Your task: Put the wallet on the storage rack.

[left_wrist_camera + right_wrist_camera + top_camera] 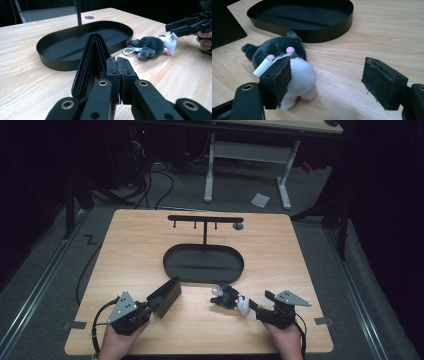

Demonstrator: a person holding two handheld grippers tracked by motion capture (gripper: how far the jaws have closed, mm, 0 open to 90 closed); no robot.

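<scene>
The left gripper clamps a black wallet; the right gripper, fingers apart, sits beside a plush toy on the surface.

stand's top cut off by upper edge, wallet cropped at left edge

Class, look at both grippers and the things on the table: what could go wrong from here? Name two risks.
1. The left gripper pinches only one edge of the wallet, which stands on the table; lifted, it might swing or slip.
2. The right gripper is open, with one jaw beside the plush toy and the other apart; closing now may catch only its side and push it away.
</scene>
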